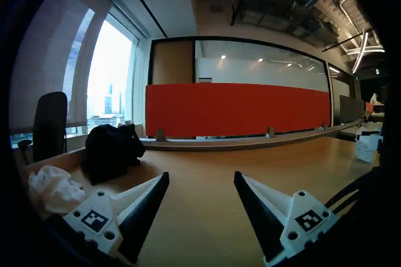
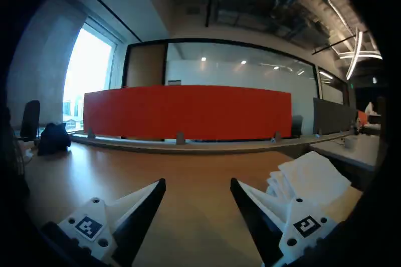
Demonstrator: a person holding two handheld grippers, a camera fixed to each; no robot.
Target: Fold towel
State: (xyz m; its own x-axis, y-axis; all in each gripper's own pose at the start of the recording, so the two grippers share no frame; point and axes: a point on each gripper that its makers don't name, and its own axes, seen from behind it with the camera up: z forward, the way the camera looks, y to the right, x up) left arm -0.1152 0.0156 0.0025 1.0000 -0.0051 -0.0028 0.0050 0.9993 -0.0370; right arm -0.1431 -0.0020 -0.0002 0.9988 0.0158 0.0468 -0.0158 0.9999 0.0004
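Fingers of the left gripper stand spread wide in the left gripper view, with nothing between them and only the wooden table beneath. A crumpled white towel lies on the table at the far left, just beside the gripper's left finger and not touching it. Behind the towel sits a black bundle, with a dark chair farther left by the window. A red partition runs along the table's far edge.

In the right gripper view the right gripper is likewise spread and holds nothing. A stack of folded white towels rests at the table's right edge, close behind the gripper's right finger; contact cannot be determined. The black bundle lies well apart at the far left. The red partition spans the background.
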